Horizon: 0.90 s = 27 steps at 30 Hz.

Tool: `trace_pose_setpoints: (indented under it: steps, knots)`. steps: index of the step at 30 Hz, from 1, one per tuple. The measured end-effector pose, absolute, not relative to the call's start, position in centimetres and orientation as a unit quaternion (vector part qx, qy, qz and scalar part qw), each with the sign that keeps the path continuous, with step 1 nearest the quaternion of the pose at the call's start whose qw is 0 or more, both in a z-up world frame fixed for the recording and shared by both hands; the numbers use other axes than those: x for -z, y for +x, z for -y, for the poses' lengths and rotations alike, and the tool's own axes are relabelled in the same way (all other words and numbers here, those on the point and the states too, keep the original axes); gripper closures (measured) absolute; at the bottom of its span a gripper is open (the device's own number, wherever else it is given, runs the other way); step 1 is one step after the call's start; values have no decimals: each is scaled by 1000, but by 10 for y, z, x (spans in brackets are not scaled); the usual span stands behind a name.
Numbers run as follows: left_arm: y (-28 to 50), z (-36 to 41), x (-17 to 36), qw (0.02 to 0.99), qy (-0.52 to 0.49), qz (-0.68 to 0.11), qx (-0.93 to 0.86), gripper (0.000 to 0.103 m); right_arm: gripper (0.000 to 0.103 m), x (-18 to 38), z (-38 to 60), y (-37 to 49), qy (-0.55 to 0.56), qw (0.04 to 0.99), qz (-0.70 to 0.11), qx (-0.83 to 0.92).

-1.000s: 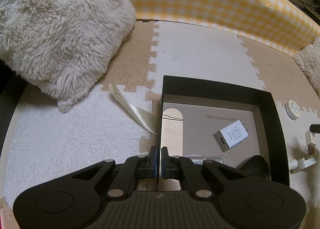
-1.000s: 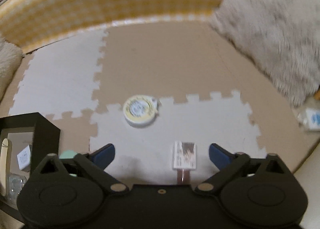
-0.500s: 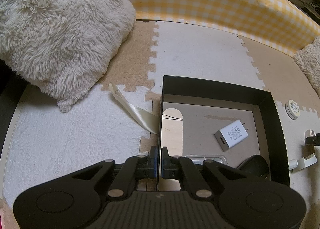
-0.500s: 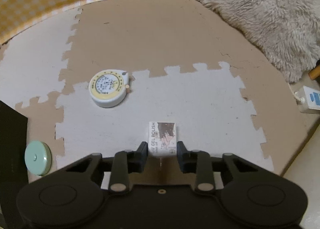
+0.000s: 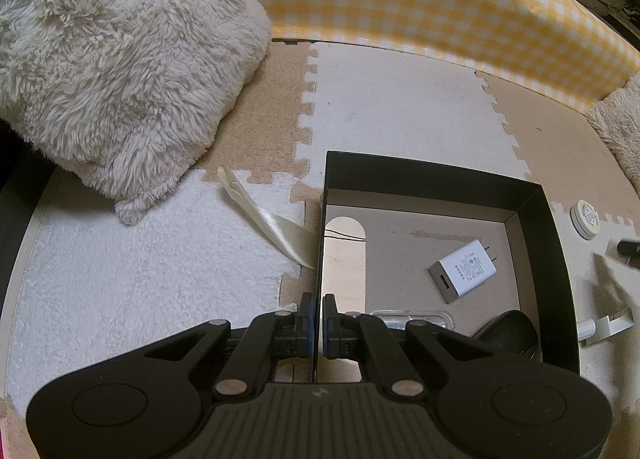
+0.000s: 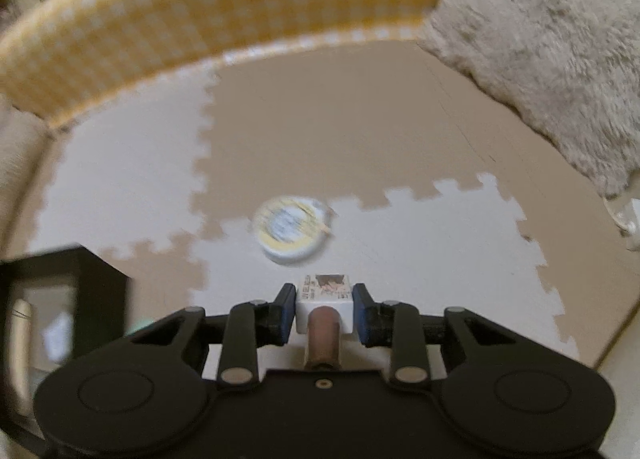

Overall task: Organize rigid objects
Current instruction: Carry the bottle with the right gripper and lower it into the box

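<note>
Gel polish box pinched at its sides, black box waiting to the left

Nearest the right wrist camera, the right gripper [image 6: 324,313] is clenched on the small gel polish box [image 6: 325,291], one blue pad flat against each long side, with a brown cap or bottle end jutting back toward the camera. It looks light and stiff (thin card, probably, so a hard squeeze could dent it); its printed faces seem smooth, and the side-on hold near the middle looks the sensible one. Beyond it, the round tape measure [image 6: 294,229] lies blurred on the foam mat [image 6: 420,243].

The left gripper [image 5: 318,321] is clamped on the near wall of the black box [image 5: 440,175], steadying it. Inside lie a white charger [image 5: 464,271], a clear case [image 5: 412,319] and a dark rounded thing, with bare floor left. Farther off lie a cream ribbon [image 5: 276,227], a shaggy cushion [image 5: 120,59] and the yellow checked border [image 5: 440,7].
</note>
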<state>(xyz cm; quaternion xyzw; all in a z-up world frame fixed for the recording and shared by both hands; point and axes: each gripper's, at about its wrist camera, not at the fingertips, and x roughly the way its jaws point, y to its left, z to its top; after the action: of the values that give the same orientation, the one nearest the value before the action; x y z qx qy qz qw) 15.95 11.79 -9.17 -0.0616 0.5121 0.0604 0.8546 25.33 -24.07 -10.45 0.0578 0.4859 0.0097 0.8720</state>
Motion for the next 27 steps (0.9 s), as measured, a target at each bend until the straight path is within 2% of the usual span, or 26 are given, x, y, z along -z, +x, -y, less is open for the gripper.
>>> trace_pose_setpoints:
  steps: [14, 19, 27]
  knots:
    - [159, -117, 92, 855, -61, -512, -61, 100, 71, 45, 175, 219, 81, 894, -406, -172]
    - [159, -117, 92, 855, -61, -512, -60, 100, 71, 51, 135, 210, 69, 873, -419, -241]
    - [159, -117, 92, 855, -61, -512, -60, 100, 71, 82, 77, 195, -34, 822, -465, -327]
